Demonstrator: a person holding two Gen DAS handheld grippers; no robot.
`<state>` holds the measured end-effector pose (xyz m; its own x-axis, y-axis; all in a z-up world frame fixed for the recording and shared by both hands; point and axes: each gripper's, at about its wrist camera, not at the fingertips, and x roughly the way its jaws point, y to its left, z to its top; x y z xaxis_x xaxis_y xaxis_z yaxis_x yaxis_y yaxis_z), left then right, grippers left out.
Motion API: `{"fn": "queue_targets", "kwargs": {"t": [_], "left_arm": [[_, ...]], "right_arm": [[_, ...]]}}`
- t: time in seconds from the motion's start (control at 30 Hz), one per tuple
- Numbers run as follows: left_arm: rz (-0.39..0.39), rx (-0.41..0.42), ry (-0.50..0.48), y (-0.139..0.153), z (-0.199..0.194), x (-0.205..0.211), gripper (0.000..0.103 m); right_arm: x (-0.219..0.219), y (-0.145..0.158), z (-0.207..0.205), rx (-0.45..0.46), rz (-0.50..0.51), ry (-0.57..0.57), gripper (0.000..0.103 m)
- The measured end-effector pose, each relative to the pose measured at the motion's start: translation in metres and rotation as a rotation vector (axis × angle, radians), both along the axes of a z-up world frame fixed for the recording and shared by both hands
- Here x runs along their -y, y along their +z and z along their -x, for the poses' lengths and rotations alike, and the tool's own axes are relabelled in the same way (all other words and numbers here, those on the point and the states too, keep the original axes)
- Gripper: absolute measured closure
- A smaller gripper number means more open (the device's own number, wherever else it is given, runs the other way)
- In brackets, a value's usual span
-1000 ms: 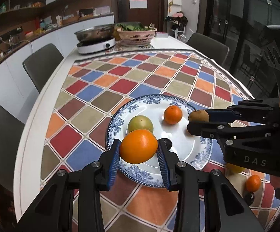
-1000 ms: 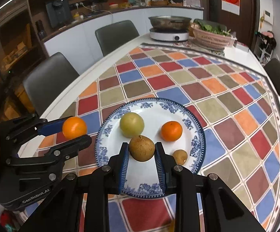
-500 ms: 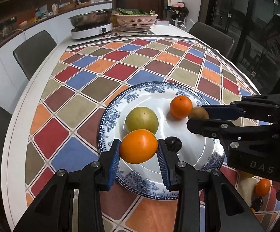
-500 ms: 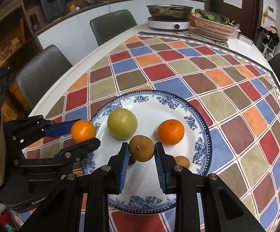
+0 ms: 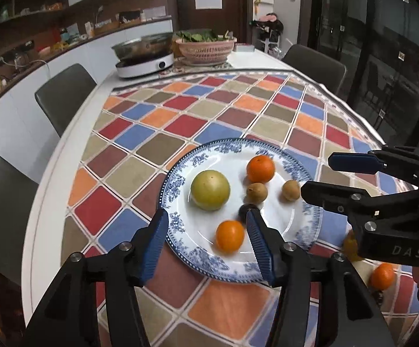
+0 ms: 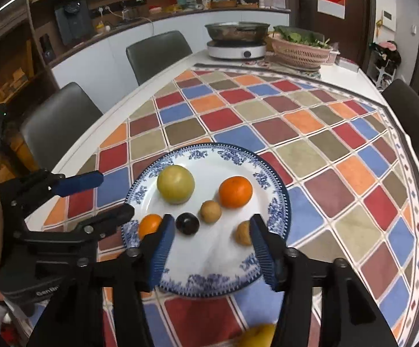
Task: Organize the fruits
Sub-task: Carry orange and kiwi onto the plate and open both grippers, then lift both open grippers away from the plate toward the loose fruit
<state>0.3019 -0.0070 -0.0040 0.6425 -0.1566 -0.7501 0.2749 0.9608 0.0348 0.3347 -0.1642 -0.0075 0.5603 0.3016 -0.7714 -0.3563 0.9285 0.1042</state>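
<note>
A blue-and-white plate (image 5: 177, 222) on the chequered cloth holds a green-yellow fruit (image 5: 210, 190), an orange (image 5: 260, 169), two small brown fruits (image 5: 256, 192) (image 5: 291, 190) and a dark fruit (image 5: 245, 211). My left gripper (image 5: 206, 231) hangs over the plate's near rim with its jaws opening. A smaller orange (image 5: 229, 236) lies on the plate between them, untouched by the pads. My right gripper (image 6: 211, 230) is also opening over the plate (image 6: 278, 199), with nothing pressed. A brown fruit (image 6: 210, 211) lies just ahead of it and another (image 6: 243, 232) sits by its right finger.
An orange (image 5: 382, 276) and a yellow fruit (image 6: 258, 335) lie on the cloth off the plate, near me. A pot on a cooker (image 5: 144, 57) and a pink basket of greens (image 5: 205, 47) stand at the far end. Grey chairs (image 5: 64, 95) line the table's left edge.
Both grippers went from shut to open. The orange left my left jaws and the brown fruit left my right jaws; both now rest on the plate. Both grippers drew back slightly.
</note>
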Motion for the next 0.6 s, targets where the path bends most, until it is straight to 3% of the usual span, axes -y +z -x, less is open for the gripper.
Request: {"fn": "queue_targets", "kwargs": {"t": [0.27,0.6], "left_arm": [[0.010,0.091,0.000,0.037,0.047,0.008,0.036],[0.035,0.134,-0.046,0.053,0.096,0.031,0.031]], "right_arm": [[0.018,0.033,0.042,0.082,-0.003,-0.014,0.043],[0.044,0.059,0.092,0.150,-0.013,-0.044,0.039]]}}
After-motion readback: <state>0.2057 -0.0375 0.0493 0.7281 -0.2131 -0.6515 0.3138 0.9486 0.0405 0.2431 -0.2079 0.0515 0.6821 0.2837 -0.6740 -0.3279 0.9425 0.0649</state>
